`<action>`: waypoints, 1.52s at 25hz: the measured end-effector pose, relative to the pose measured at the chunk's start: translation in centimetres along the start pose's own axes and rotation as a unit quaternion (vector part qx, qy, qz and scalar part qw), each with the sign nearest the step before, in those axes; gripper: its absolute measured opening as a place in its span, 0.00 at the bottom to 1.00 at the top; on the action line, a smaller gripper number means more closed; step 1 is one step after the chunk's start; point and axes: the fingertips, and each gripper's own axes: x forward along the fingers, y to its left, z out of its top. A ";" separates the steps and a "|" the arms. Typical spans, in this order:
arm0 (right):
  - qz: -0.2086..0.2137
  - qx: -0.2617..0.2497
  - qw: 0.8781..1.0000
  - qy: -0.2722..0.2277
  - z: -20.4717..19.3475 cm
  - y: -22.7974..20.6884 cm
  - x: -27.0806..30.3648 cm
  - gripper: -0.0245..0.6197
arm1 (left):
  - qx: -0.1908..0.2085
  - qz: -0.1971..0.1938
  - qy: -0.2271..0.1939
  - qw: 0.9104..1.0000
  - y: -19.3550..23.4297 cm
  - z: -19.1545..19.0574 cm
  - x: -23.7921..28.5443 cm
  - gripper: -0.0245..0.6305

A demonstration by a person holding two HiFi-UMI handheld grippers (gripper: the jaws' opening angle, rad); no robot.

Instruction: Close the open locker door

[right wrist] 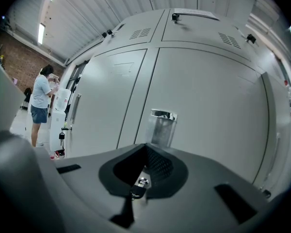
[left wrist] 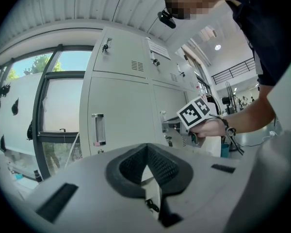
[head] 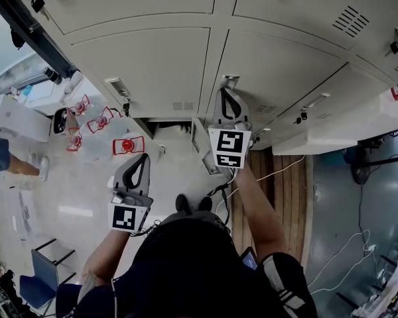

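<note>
You are looking down at a big wall of pale grey metal lockers [head: 152, 65], and it fills the top half of the head view. Under it is the shiny white floor [head: 86, 197], with a strip of brown wooden boards [head: 278, 184] on your right side. The open locker door [head: 200, 144], a pale grey panel, sticks out from the bottom row next to a dark hole in the lockers. It sits just left of the marker cube on your right gripper [head: 227, 93]. Another person in a light blue shirt and blue shorts [right wrist: 40, 101] stands far off to the left, beside the lockers. Your right gripper is held up to the locker above the open one, with its tips just below a shiny metal handle [right wrist: 161, 127]. You cannot tell if the tips touch the locker. Its fingers are pressed together with nothing between them. Your left gripper [head: 144, 158] hangs over the floor, well apart from the lockers. Its fingers are pressed together too, and they hold nothing. Some small red and see-through things [head: 99, 121] lie on the floor near the lockers, too small to name. Through the loop of the right fingers you can see a little silver lock with a dark key [right wrist: 139, 186], lower than the handle.
</note>
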 end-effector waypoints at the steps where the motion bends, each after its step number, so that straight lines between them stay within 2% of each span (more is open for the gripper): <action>1: 0.000 0.001 1.000 -0.001 0.0 0.0 0.0 0.04 | 0.000 0.000 0.000 1.000 0.0 0.0 0.0 0.04; 24: 0.031 0.033 0.999 -0.017 0.1 0.2 -1.9 0.04 | 0.013 0.019 0.000 1.000 0.3 0.1 0.5 0.04; 38: 0.082 0.086 0.992 -0.049 0.2 0.8 -7.7 0.04 | 0.025 0.036 -0.013 0.999 0.3 0.7 0.9 0.04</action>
